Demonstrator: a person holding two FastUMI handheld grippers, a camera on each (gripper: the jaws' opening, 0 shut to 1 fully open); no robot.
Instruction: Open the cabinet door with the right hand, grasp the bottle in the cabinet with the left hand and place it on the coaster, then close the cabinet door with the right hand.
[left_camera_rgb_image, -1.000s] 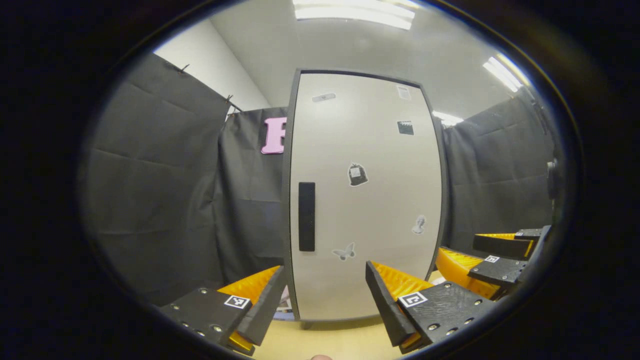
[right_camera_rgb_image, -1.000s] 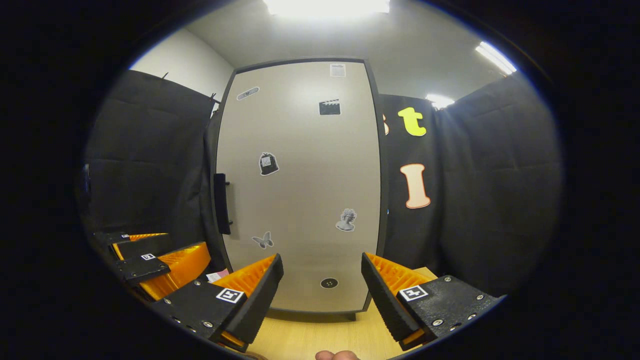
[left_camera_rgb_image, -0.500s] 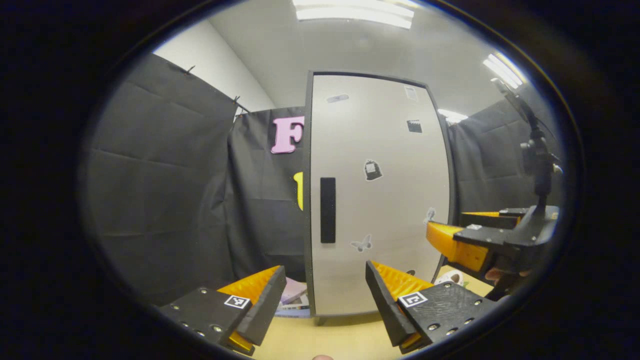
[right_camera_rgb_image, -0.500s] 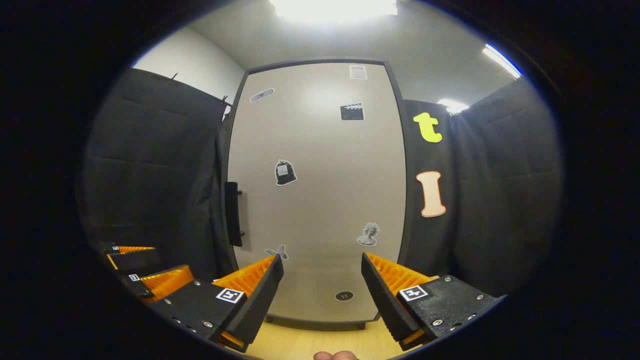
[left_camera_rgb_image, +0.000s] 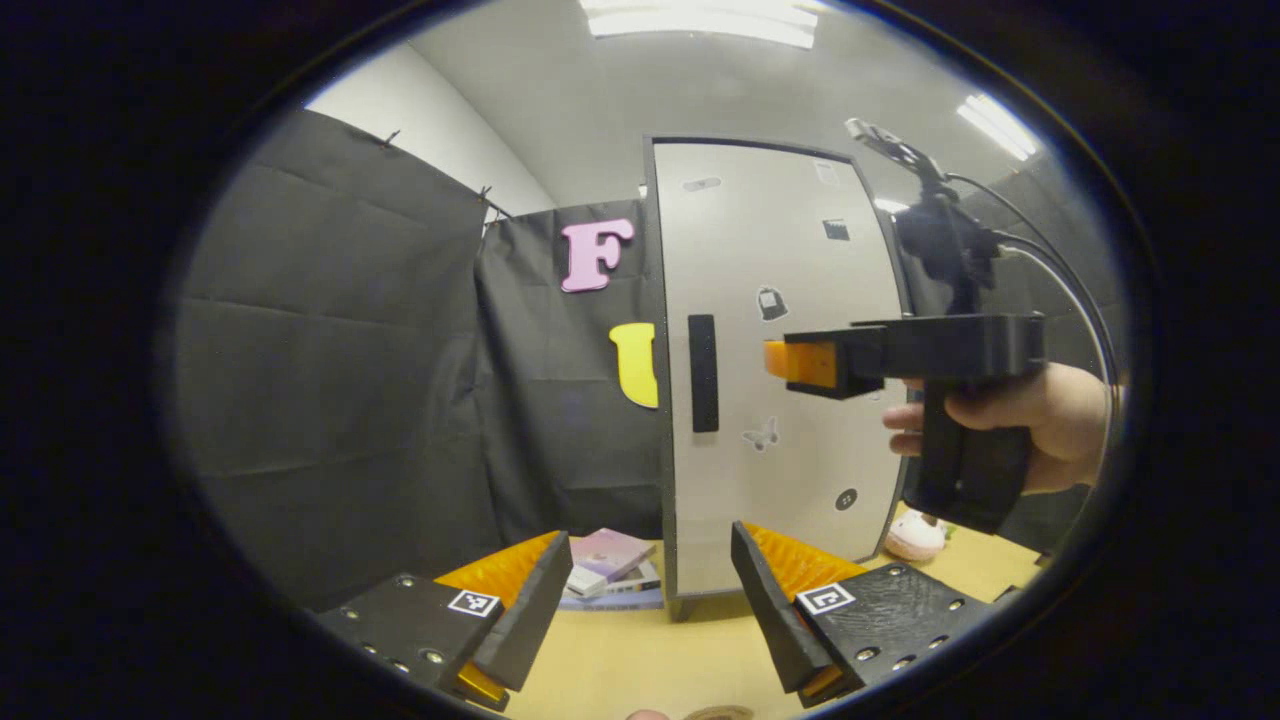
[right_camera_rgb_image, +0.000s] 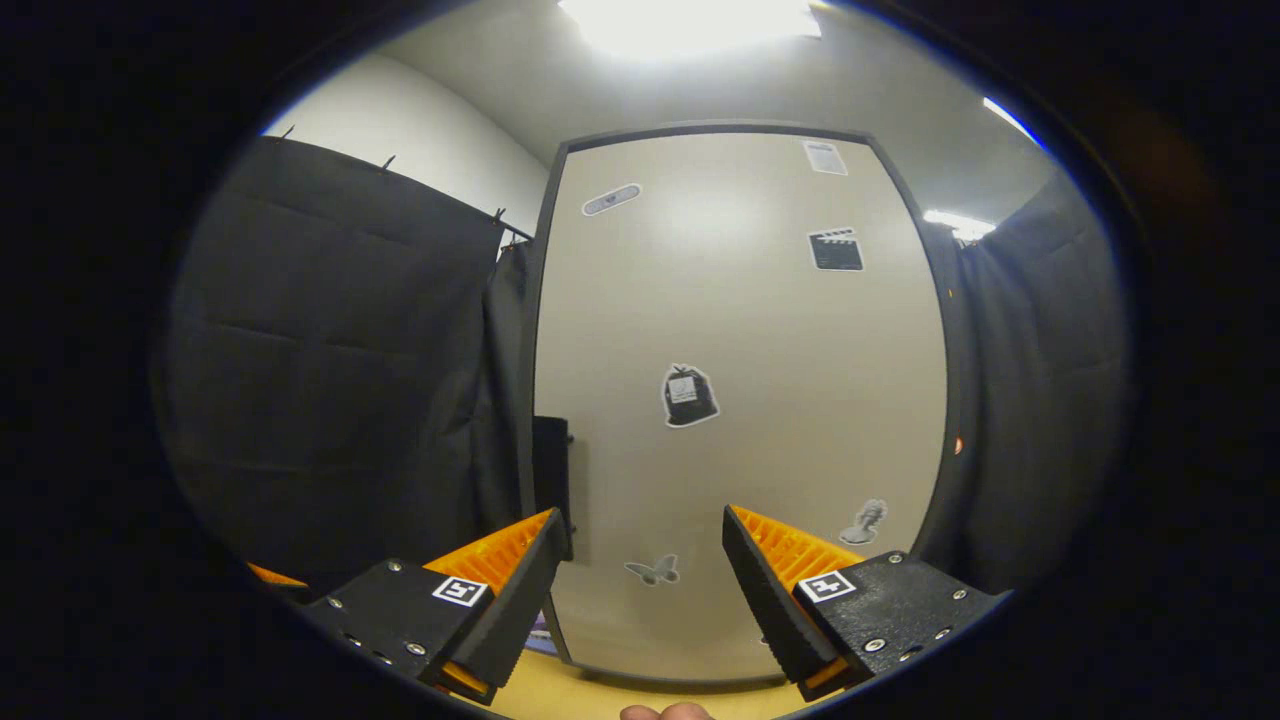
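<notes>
With its jaws wide apart and empty, the right tool (left_camera_rgb_image: 790, 362) is being aimed at the closed cabinet door (right_camera_rgb_image: 740, 400), whose stiff vertical handle (left_camera_rgb_image: 703, 373) looks the sensible grasping place.

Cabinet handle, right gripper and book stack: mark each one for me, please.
cabinet handle (left_camera_rgb_image: 703, 373), left gripper view, middle of the dark vertical bar on the door.
right gripper (left_camera_rgb_image: 790, 362), left gripper view, fingertip end facing the handle.
book stack (left_camera_rgb_image: 610, 568), left gripper view, top cover, left of the cabinet.
</notes>
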